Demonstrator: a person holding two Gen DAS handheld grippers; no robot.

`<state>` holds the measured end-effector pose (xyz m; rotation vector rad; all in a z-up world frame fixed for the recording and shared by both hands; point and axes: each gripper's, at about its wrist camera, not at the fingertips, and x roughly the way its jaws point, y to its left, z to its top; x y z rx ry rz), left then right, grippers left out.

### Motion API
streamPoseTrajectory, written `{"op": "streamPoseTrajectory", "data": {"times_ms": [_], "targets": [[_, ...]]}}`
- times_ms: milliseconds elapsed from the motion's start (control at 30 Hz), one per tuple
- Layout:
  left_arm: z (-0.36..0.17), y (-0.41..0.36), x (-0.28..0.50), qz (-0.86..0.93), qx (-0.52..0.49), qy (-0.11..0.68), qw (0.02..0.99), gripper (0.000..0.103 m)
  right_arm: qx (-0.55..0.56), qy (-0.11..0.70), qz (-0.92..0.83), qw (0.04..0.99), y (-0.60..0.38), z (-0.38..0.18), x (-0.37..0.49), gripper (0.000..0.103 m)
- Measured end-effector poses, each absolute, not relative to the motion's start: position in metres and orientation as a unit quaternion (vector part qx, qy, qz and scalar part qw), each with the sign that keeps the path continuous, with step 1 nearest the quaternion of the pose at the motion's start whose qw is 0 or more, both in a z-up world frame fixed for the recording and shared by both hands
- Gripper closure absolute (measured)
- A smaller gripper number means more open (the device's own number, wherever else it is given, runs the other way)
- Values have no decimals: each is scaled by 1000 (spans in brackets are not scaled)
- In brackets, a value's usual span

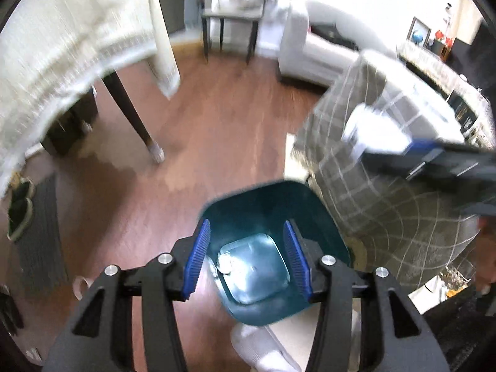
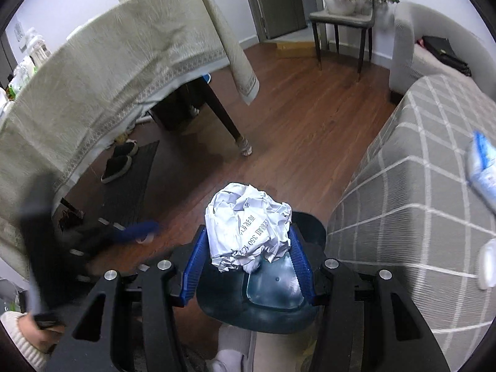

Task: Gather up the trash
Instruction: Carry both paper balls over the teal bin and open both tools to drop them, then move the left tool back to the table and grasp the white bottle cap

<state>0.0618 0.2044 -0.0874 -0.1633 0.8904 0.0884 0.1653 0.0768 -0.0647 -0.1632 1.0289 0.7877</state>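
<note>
The right gripper (image 2: 248, 263) gripped a crumpled white printed paper ball (image 2: 248, 232) between its blue fingers (image 2: 195, 266), above the dark teal plastic trash bin (image 2: 257, 310). The left gripper (image 1: 248, 257) hung spread and empty over that bin (image 1: 266, 204), where clear crumpled trash (image 1: 226, 263) lay at the bottom.

The right tool (image 2: 248, 260) clamps a crumpled paper ball (image 2: 248, 229) above the teal bin (image 2: 263, 307), beside the checked bed (image 2: 412, 204).

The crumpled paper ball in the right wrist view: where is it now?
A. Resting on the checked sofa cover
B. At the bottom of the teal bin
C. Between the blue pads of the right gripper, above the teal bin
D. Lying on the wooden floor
C: the crumpled paper ball sits clamped between the right gripper pads, above the open teal bin.
</note>
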Motion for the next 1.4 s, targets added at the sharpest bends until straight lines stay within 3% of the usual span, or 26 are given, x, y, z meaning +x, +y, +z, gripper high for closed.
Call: {"op": "streamPoseTrajectory", "data": {"times_ms": [233, 600, 800, 967, 1300, 1400], "targets": [[-53, 210, 45, 41, -86, 363, 927, 66, -97, 511, 358, 775, 93, -101, 168, 50], [-19, 222, 27, 56, -126, 300, 944, 68, -148, 574, 327, 736, 105, -171, 171, 49], [-13, 228, 22, 52, -156, 284, 944, 69, -180, 592, 318, 718, 108, -190, 165, 40], [-10, 230, 21, 50, -170, 275, 945, 68, -188, 584, 328, 719, 105, -179, 160, 35], [9, 216, 20, 55, -159, 245, 955, 61, -148, 495, 380, 768, 89, -89, 150, 35], [16, 212, 19, 55, -152, 236, 958, 58, -137, 470, 385, 782, 76, -64, 149, 44]]}}
